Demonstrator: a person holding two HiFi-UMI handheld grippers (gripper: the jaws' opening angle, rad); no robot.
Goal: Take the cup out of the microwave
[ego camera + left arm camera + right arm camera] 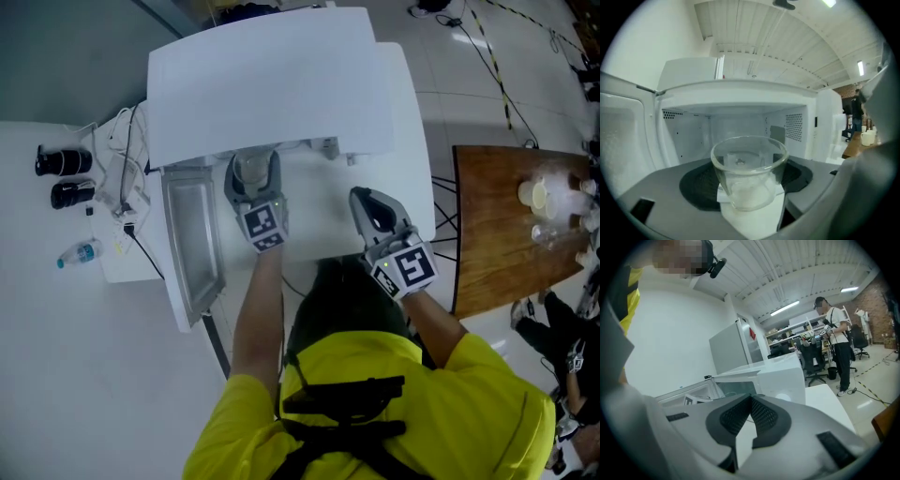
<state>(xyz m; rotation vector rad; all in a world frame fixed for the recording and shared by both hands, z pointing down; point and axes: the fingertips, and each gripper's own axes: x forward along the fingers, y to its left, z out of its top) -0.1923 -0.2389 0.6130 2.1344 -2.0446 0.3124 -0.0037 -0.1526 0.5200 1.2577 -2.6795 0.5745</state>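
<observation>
Left gripper (pixel 253 187) first: its jaws were pinched on the glass cup (pixel 749 173), with the dark pads (pixel 696 183) against the wall on either side, so we logged it as a hold and not just a straddle. The cup sat upright between the jaws right at the mouth of the microwave (pixel 281 84), with the lit cavity behind it. We could not tell whether its base was off the cavity floor or resting on it. The bottom of the cup looked whitish, and we couldn't say if anything was in it. The right gripper (pixel 750 401) had its jaws pressed together on nothing and hung in front of the microwave, apart from the cup and to the right of the left gripper. The microwave door (pixel 192 248) stood swung open on the left, close beside the left gripper. In our judgement the main risk was slip. The glass is smooth and tapers downward, so a loose pinch or a jerk outward could let it slide through the pads and drop at the sill. A second risk was lifting too high on the way out and knocking the rim against the top edge of the opening. A third was drifting left and catching the open door, which could twist the cup in the grip.
</observation>
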